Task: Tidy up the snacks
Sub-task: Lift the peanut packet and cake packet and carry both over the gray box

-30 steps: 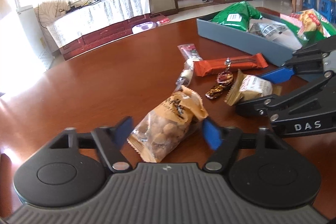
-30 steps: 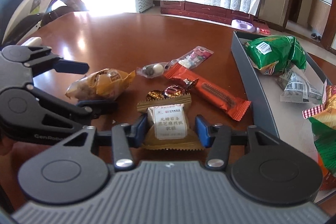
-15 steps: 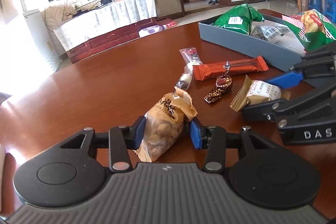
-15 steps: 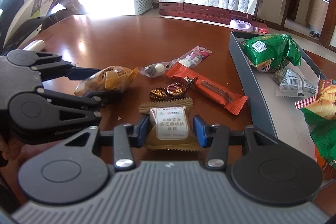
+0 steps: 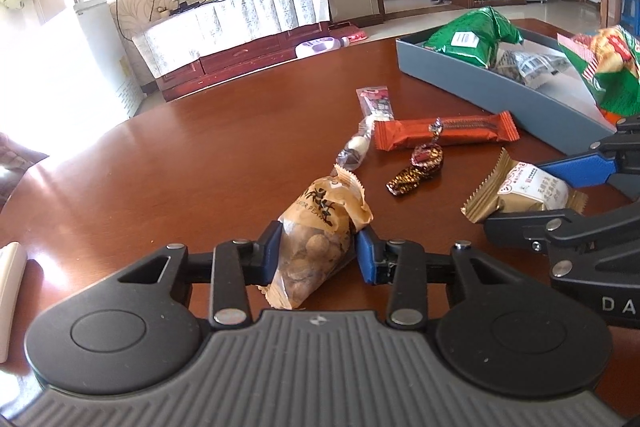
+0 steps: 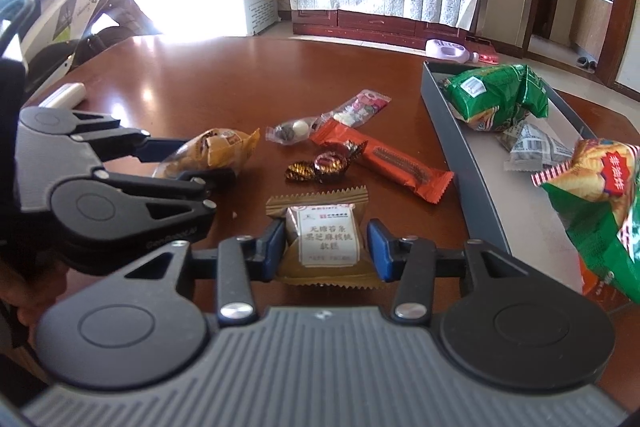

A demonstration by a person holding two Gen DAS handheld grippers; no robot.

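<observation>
My left gripper is closing, and its blue pads press both sides of a tan peanut bag lying on the brown table. To its right, my right gripper holds a gold sesame cake pack between its blue pads, low over the table. The grey tray at the right holds a green bag, a grey sachet and a red-green chip bag.
Between the grippers and the tray lie an orange bar, two foil candies, a clear candy pack and a small red pack. A white object rests at the table's left edge.
The left jaws closed from wide apart onto the peanut bag. The right jaws narrowed slightly on the cake pack. Both grippers stayed roughly in place.
</observation>
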